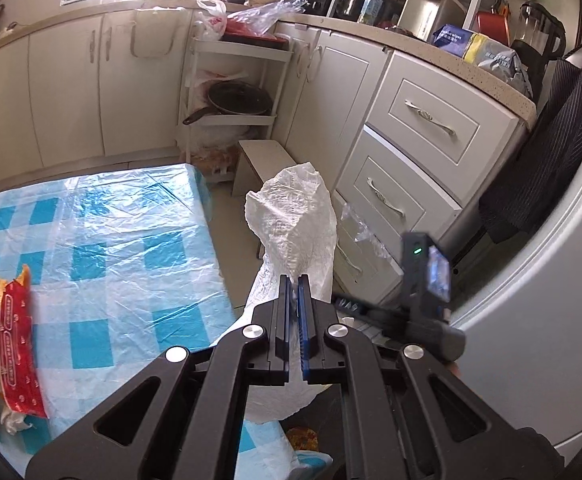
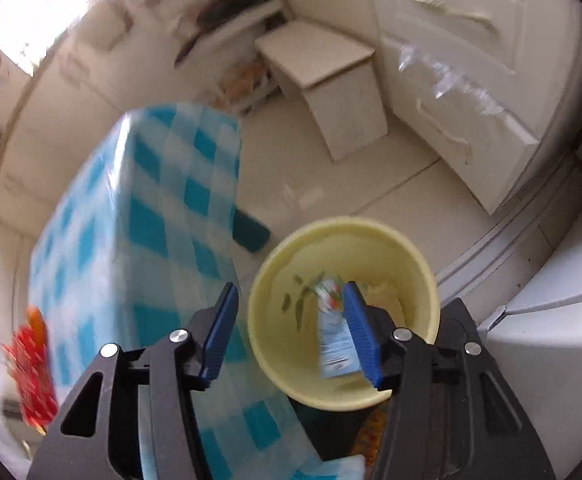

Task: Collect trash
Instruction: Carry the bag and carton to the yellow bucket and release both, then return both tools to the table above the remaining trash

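While the left tongs (image 1: 295,280) are clamped fully together on a crumpled white paper towel (image 1: 295,220), holding it up just beyond the edge of the blue-checked worktop (image 1: 103,240), the right tongs (image 2: 291,300) stand partly spread over a pale yellow bin (image 2: 275,340) on the floor. A light-blue printed wrapper (image 2: 337,340) lies against the inner face of the right-hand blue pad — the other pad is clear of it — directly above the bin's mouth. A red wrapper (image 1: 17,344) lies on the worktop's near left corner.
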{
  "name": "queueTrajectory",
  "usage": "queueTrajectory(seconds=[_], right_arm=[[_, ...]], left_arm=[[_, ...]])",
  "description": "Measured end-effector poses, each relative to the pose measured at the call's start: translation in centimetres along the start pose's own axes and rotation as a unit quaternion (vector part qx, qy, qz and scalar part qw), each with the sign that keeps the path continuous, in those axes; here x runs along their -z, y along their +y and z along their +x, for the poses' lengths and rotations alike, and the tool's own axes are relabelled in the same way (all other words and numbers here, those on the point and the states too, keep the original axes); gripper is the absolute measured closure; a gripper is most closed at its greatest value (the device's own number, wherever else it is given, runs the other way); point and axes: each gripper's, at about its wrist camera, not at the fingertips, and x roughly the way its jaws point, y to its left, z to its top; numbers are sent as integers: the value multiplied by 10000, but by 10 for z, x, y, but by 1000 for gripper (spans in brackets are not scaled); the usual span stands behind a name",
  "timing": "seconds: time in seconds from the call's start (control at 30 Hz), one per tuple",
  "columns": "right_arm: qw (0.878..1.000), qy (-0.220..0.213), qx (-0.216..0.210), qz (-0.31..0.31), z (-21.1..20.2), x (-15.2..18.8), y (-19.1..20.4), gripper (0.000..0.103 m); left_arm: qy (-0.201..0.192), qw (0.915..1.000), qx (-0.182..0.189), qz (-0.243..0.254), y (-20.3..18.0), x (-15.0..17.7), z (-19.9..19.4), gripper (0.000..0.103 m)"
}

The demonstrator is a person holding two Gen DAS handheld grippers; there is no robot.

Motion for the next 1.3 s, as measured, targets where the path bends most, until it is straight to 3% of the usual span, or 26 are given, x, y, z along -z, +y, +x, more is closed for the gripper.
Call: queueTrajectory(seconds=[0.13, 0.27, 0.43, 0.6, 0.67, 0.7, 0.77, 0.8, 1.1, 1.3], right_arm=[[9919, -1180, -453, 104, -75, -17, 3, 35], [9794, -1886, -719, 27, -121, -21, 3, 28], [9772, -1844, -1048, 126, -124, -28, -2, 28], [9765, -1790, -1194, 146, -120, -34, 2, 28], [9765, -1767, -1222, 156, -120, -34, 2, 28], [9766, -1754, -1230, 166, -120, -34, 3, 28], [9768, -1731, -1251, 188, -120, -34, 4, 28], [9768, -1716, -1267, 183, -119, -34, 5, 28], [9771, -1648, -1335, 189, -117, -31, 14, 28], [9801, -1478, -1323, -33, -110, -23, 31, 28]], left_arm=[[304, 9995, 62, -96, -7, 2, 40, 99], [673, 9975, 95, -186, -18, 10, 85, 99], [1225, 9916, -17, -415, -24, 26, 152, 99], [1866, 9804, -269, -579, -23, 42, 209, 99], [2044, 9767, -283, -595, -21, 47, 219, 89], [2056, 9764, -322, -576, -21, 48, 220, 84], [1994, 9778, -337, -548, -22, 48, 215, 66], [1975, 9782, -335, -546, -21, 47, 212, 63], [1391, 9884, -568, -214, -11, 30, 131, 51], [808, 9894, -1193, 179, 8, 31, 45, 49]])
